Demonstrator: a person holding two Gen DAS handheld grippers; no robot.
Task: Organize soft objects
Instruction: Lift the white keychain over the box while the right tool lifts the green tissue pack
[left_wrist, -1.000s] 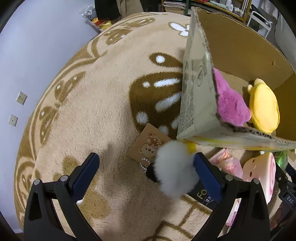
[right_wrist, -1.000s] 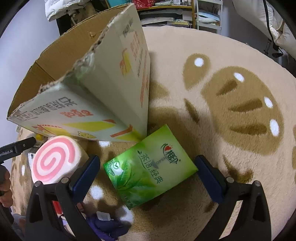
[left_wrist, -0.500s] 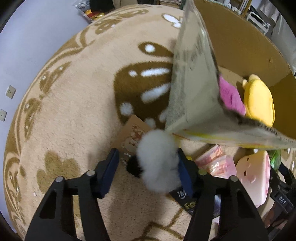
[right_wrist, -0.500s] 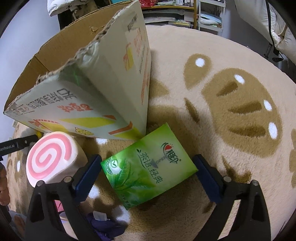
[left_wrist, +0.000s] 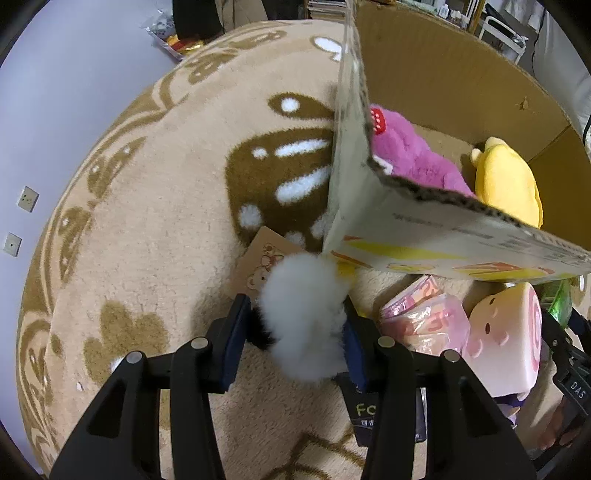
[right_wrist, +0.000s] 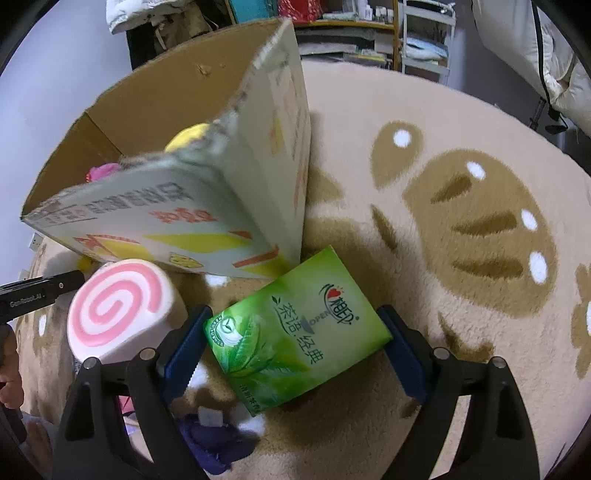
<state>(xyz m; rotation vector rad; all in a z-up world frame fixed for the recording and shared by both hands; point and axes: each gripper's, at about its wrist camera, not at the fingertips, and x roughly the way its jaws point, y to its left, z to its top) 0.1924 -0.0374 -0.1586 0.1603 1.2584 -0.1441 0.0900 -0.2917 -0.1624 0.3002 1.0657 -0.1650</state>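
My left gripper (left_wrist: 295, 339) is shut on a white fluffy pompom (left_wrist: 303, 317) with a black part at its left, just off the near corner of the cardboard box (left_wrist: 424, 229). The box holds a purple plush (left_wrist: 410, 158) and a yellow plush (left_wrist: 506, 184). My right gripper (right_wrist: 295, 350) is open around a green tissue pack (right_wrist: 295, 325) lying on the rug, jaws close to its sides. A pink swirl roll plush (right_wrist: 118, 306) lies left of it and shows in the left wrist view (left_wrist: 502, 332).
A tan card with a bear print (left_wrist: 258, 262), a pink wrapped pack (left_wrist: 421, 314) and a dark booklet (left_wrist: 365, 413) lie on the beige patterned rug (left_wrist: 147, 221). A dark blue cloth (right_wrist: 214, 439) lies under the right gripper. Shelves (right_wrist: 369, 33) stand behind.
My left gripper closed onto the white pompom. My right gripper moved forward so its open jaws now flank the green pack. The box's inside came into the right view.
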